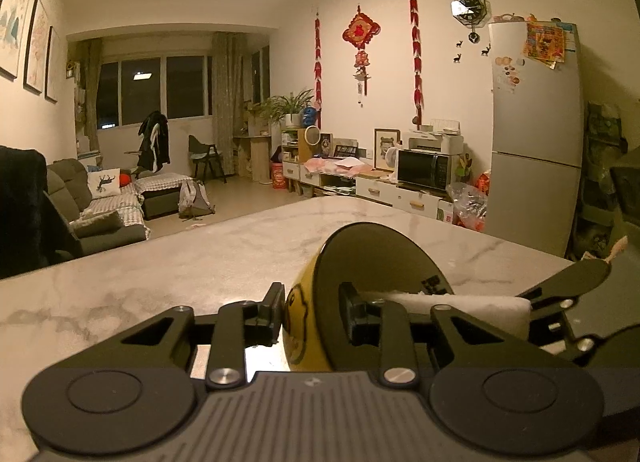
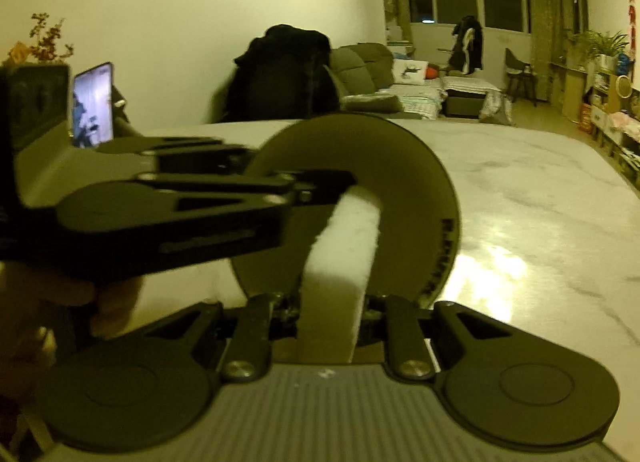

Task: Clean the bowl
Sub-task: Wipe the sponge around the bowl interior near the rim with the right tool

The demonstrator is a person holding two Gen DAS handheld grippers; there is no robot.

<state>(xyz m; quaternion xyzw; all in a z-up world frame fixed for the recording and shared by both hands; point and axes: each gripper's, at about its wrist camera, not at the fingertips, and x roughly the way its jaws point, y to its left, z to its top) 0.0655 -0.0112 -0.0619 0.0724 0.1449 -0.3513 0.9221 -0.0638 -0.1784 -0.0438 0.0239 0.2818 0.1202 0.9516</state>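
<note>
The left gripper (image 1: 308, 312) is pinching the wall of the bowl (image 1: 376, 262), one finger on the yellow outside and one inside. It is holding the bowl tipped on its side, above the near part of the marble counter (image 1: 200, 262). The right gripper (image 2: 328, 308) is squeezing a white sponge (image 2: 340, 254) and is pressing it into the dark inside of the bowl. The bowl is looking hard and shiny, so it is probably slippery and could break. The rim is the best place to hold. The sponge is looking soft and light.
</note>
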